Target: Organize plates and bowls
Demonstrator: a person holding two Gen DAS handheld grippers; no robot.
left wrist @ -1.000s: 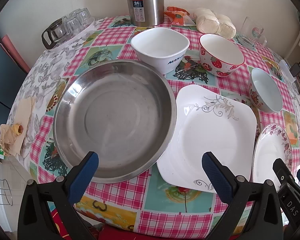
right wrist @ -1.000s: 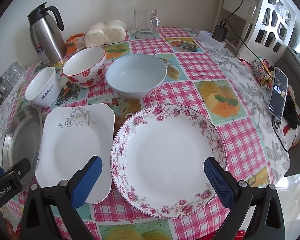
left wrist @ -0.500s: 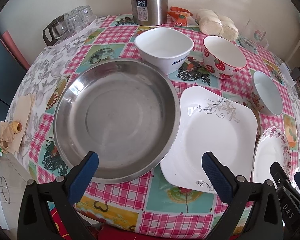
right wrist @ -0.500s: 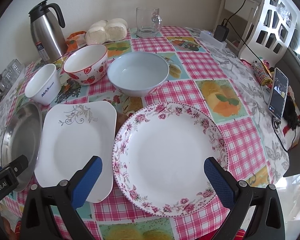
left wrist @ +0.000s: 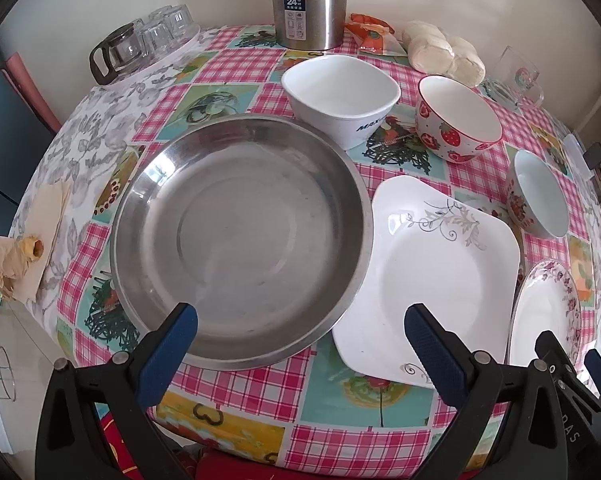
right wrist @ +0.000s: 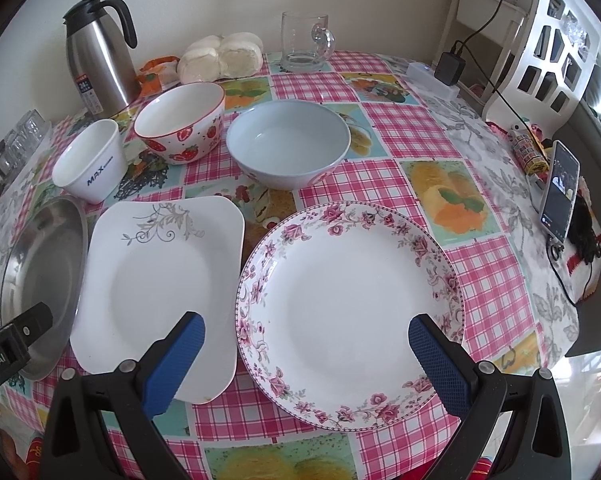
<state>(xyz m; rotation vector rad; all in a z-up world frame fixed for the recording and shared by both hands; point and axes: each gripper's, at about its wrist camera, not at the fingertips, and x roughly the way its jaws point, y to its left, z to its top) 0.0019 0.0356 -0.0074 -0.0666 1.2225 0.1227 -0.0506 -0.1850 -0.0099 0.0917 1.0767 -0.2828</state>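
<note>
Both grippers hover spread and empty, left gripper (left wrist: 298, 336) over the steel pan (left wrist: 240, 240), right gripper (right wrist: 306, 336) over the floral plate (right wrist: 350, 312); the square plate (right wrist: 160, 276) between could chip if rims knock.

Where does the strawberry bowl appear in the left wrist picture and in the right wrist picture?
Left wrist view: strawberry bowl at upper right, right of the white MAX bowl.
Right wrist view: strawberry bowl at upper left, again right of the MAX bowl.
Shared landmark: steel thermos behind both bowls.
</note>
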